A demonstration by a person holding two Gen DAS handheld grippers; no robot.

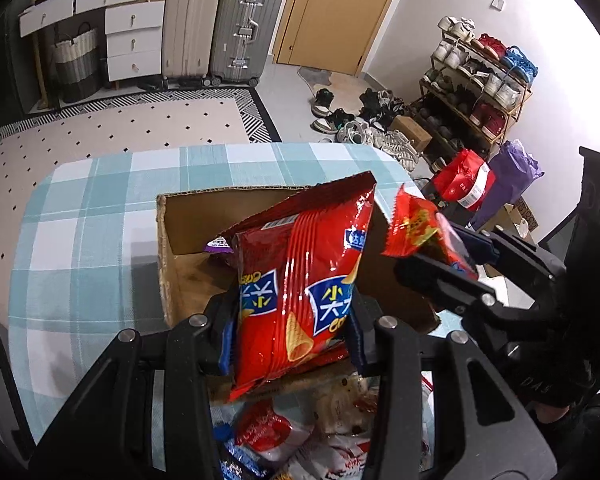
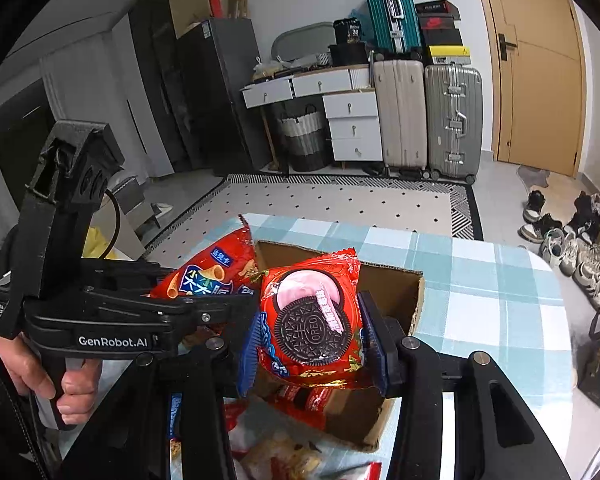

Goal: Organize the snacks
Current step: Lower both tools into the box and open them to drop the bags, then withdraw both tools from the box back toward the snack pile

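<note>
My left gripper point(image 1: 292, 336) is shut on a red chip bag point(image 1: 304, 280), held over the near part of an open cardboard box point(image 1: 188, 220) on the checked tablecloth point(image 1: 92, 216). In the right wrist view my right gripper point(image 2: 310, 344) is shut on a red Oreo packet point(image 2: 312, 320), also held above the box point(image 2: 400, 284). That packet point(image 1: 414, 228) shows at the right of the left wrist view, and the chip bag point(image 2: 212, 272) at the left of the right wrist view. A purple-edged packet point(image 1: 218, 245) lies inside the box.
Several loose snack packets point(image 1: 300, 436) lie on the table in front of the box. A hand point(image 2: 60, 384) grips the left tool's handle. Beyond the table are a patterned rug point(image 1: 120, 124), suitcases point(image 1: 244, 28), drawers, a door and a shoe rack point(image 1: 476, 88).
</note>
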